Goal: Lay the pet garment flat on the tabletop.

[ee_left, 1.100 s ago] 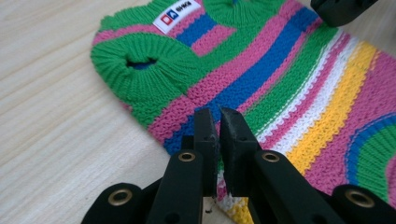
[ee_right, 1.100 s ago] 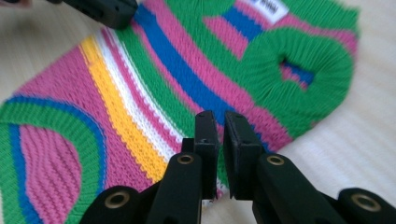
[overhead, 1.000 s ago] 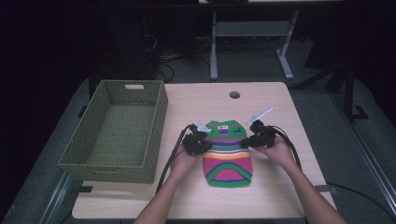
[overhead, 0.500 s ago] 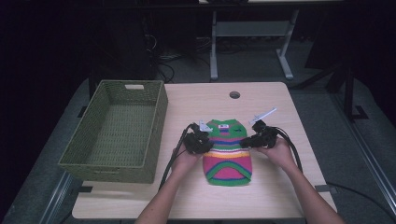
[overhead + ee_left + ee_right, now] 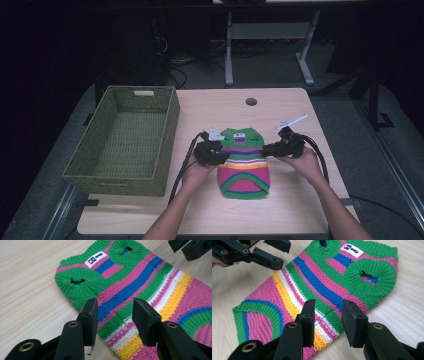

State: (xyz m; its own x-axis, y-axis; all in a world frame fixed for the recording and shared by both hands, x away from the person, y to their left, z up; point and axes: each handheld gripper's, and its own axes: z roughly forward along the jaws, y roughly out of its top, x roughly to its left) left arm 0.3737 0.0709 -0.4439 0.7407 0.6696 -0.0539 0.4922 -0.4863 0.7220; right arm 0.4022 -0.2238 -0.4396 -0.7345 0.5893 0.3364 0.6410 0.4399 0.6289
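Both jaws have just been opening: the left hand-held gripper (image 5: 216, 154) and right hand-held gripper (image 5: 274, 148) are releasing the striped sweater (image 5: 243, 162), leaving it lying flat on the desk (image 5: 280, 205).

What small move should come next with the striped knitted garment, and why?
Probably fold it: the garment lies flat on the table, and the left tool and right tool have just been opening, pads off it, one at each edge.

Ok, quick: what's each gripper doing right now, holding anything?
Left gripper: jaws just been opening, open over the striped knit sweater, gripping nothing.
Right gripper: jaws just been opening, open over the sweater's other edge.
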